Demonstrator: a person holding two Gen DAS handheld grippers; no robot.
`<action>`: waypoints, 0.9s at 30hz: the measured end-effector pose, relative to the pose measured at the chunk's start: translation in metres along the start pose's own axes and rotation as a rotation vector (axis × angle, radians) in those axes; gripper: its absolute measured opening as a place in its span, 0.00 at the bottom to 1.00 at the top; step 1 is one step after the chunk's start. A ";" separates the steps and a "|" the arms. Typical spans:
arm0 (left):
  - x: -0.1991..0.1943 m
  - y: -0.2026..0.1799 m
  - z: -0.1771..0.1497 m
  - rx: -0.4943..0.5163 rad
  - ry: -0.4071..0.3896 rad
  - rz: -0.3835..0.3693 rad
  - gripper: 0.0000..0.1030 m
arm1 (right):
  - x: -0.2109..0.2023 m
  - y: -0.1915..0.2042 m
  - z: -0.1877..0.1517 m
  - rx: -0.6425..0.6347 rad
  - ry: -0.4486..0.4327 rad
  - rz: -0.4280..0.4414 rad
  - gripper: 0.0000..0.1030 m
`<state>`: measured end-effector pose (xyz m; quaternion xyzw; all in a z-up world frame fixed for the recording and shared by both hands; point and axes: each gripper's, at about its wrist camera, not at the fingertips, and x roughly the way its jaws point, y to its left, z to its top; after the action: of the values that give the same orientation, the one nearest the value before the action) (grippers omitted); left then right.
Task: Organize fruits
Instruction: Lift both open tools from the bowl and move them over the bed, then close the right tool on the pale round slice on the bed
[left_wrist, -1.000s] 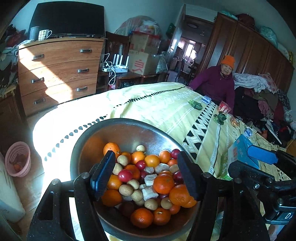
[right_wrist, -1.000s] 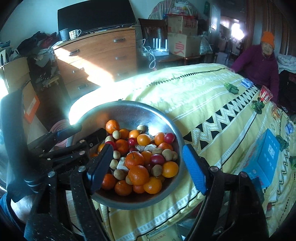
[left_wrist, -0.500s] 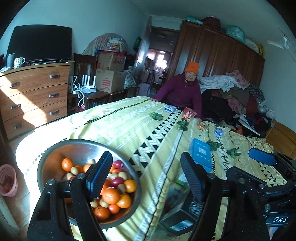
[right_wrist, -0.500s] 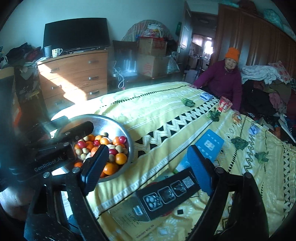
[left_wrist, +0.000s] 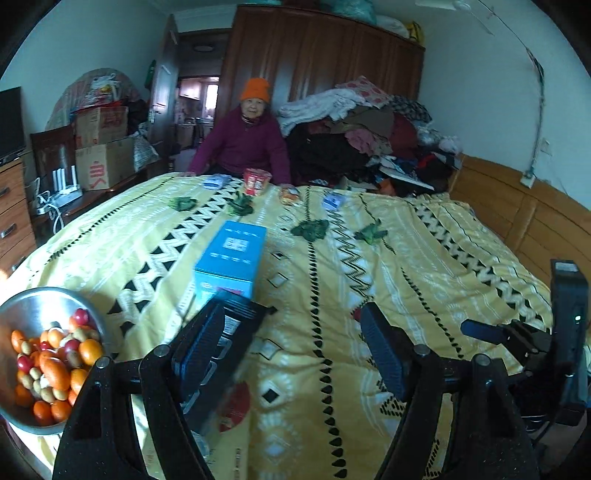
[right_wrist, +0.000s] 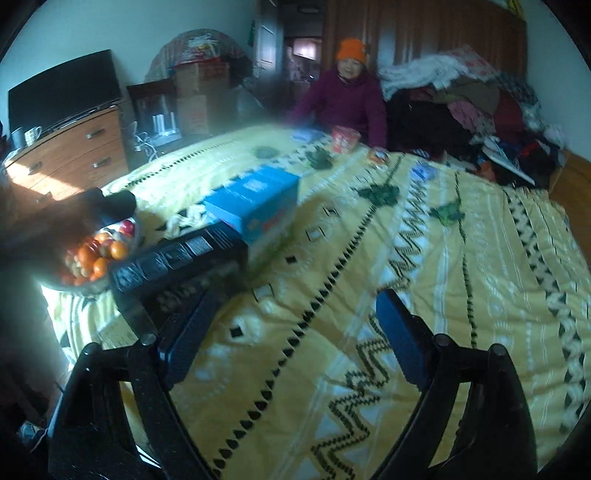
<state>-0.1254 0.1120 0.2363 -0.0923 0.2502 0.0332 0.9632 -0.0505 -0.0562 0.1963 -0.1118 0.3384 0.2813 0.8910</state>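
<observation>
While both hover over the yellow bedspread (left_wrist: 424, 258) | left gripper (left_wrist: 291, 350) spread wide, nothing between its fingers | right gripper (right_wrist: 295, 339) jaws opening, nothing between them | steel bowl of fruit (left_wrist: 33, 310) far to the left of both grippers, at the bed's edge | blue box (left_wrist: 232, 254) ahead, slightly left.

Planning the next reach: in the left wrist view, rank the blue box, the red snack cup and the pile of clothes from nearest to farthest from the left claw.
1. Blue box, just ahead, slightly left of the left claw.
2. Red snack cup, at the bed's far edge.
3. Pile of clothes, beyond the bed, far right.
</observation>
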 end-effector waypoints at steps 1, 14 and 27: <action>0.009 -0.012 -0.004 0.014 0.021 -0.028 0.75 | 0.005 -0.015 -0.012 0.029 0.026 -0.005 0.87; 0.151 -0.053 -0.063 -0.007 0.283 -0.119 0.75 | 0.107 -0.122 -0.027 0.067 0.143 0.108 0.61; 0.234 -0.041 -0.094 -0.085 0.382 -0.141 0.75 | 0.244 -0.150 -0.006 -0.135 0.285 0.170 0.62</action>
<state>0.0379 0.0580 0.0479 -0.1549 0.4195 -0.0417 0.8934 0.1824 -0.0774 0.0310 -0.1812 0.4499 0.3588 0.7975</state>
